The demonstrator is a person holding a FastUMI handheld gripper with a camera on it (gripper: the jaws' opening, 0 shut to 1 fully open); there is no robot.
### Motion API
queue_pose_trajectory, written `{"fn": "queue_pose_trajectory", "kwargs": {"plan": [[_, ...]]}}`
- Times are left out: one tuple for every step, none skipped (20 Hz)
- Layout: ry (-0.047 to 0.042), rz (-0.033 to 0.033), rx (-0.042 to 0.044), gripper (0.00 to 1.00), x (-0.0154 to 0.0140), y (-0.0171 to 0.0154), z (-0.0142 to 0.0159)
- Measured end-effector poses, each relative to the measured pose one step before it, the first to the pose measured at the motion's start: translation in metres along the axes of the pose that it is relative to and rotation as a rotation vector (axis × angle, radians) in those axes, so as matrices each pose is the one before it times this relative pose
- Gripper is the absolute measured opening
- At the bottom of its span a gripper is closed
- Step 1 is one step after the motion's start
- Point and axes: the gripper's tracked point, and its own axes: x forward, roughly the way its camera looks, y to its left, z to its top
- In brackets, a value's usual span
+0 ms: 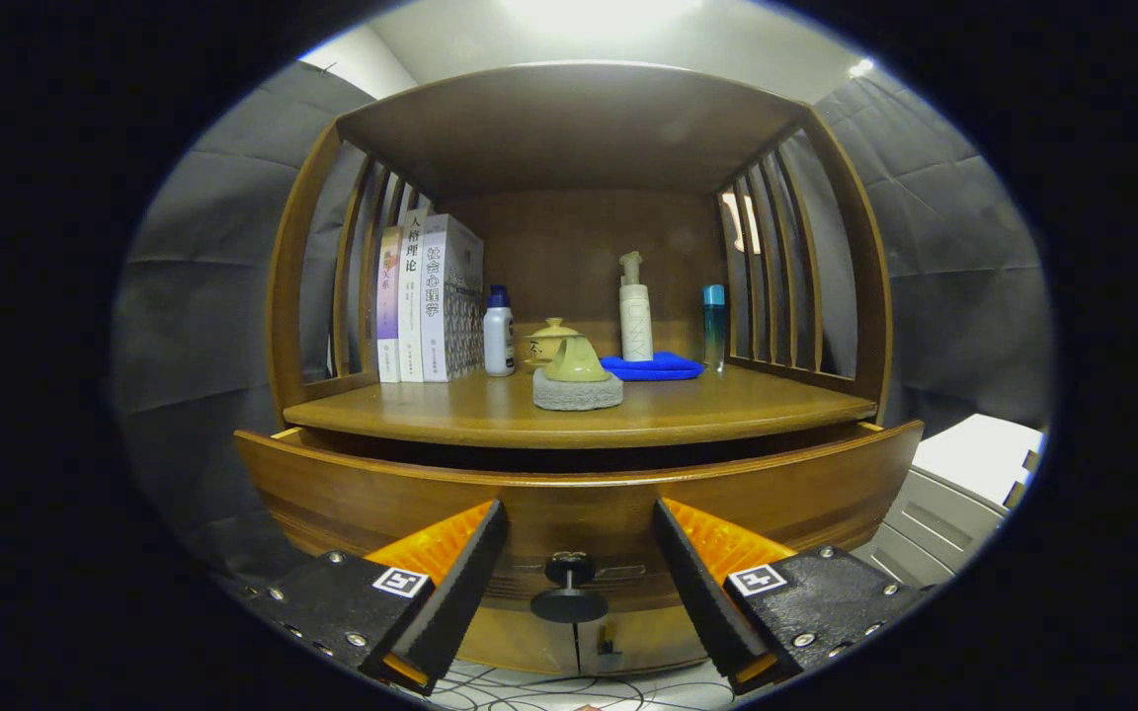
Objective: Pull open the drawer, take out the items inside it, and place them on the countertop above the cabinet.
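A wooden cabinet's drawer [352, 494] stands partly pulled out below the countertop [490, 415]; a dark gap shows behind its front panel and its inside is hidden. A round dark knob [569, 583] sticks out of the drawer front. My gripper [579, 518] is open, its fingers [465, 563] spread to either side of the knob and not touching it. Nothing is held.
On the countertop stand three books [426, 296], a white bottle with a blue cap [498, 341], a yellow teapot on a grey stone base [577, 380], a lidded cup [551, 341], a pump bottle [635, 311], a blue cloth [653, 367] and a teal bottle [714, 321]. A white unit [964, 484] stands right of the cabinet.
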Motion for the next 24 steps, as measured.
{"fn": "queue_pose_trajectory", "kwargs": {"plan": [[-0.00169,-0.00152,-0.01762,0.94,0.0033,-0.00055,0.00124],[0.00262,-0.00071,-0.02454,0.95,0.0047,-0.00026,-0.00108],[-0.00233,-0.00199,-0.02179,0.94,0.00607,-0.00054,-0.00099],[0.00272,-0.00161,-0.01481,0.94,0.00321,-0.00012,0.00007],[-0.00074,0.00002,-0.00535,0.94,0.0046,0.00062,-0.00033],[0.00097,0.00076,0.00228,0.95,0.00507,0.00012,0.00049],[0.00104,0.00034,0.00252,0.94,0.00423,0.00038,-0.00016],[0.00215,-0.00272,-0.00466,0.94,0.00279,-0.00065,-0.00055],[-0.00396,-0.01023,-0.00529,0.95,0.00329,-0.00003,0.00194],[-0.00239,-0.00343,-0.01022,0.95,-0.00364,-0.00009,-0.00159],[-0.00302,-0.00198,-0.00416,0.95,0.00371,0.00155,0.00061],[-0.0013,0.002,-0.00299,0.95,-0.00069,0.00014,0.00111],[0.00588,0.00816,-0.00215,0.94,-0.00068,0.00008,0.00065],[-0.00464,0.04508,-0.00349,0.93,-0.00444,0.00449,0.00608],[-0.01805,0.02018,-0.01701,0.94,-0.00796,-0.00025,0.01322],[-0.03879,-0.00667,-0.0191,0.95,-0.01004,-0.00951,0.01907],[-0.02294,0.01558,-0.00402,0.94,-0.00807,-0.0056,0.02113],[-0.02099,0.01608,0.0111,0.94,-0.00865,-0.00268,0.02154],[-0.01795,0.01156,0.01813,0.94,-0.00637,-0.00288,0.02348],[-0.00592,-0.00189,0.02202,0.94,-0.00514,-0.00684,0.02376],[-0.00826,0.01656,0.01343,0.95,-0.00884,-0.0027,0.02185],[-0.02209,0.02497,-0.00891,0.95,-0.00804,0.00129,0.02394],[-0.01312,0.01054,-0.02714,0.95,-0.00598,-0.0037,0.0212],[-0.00797,0.00103,-0.03749,0.95,-0.01181,-0.00363,0.01592]]}}
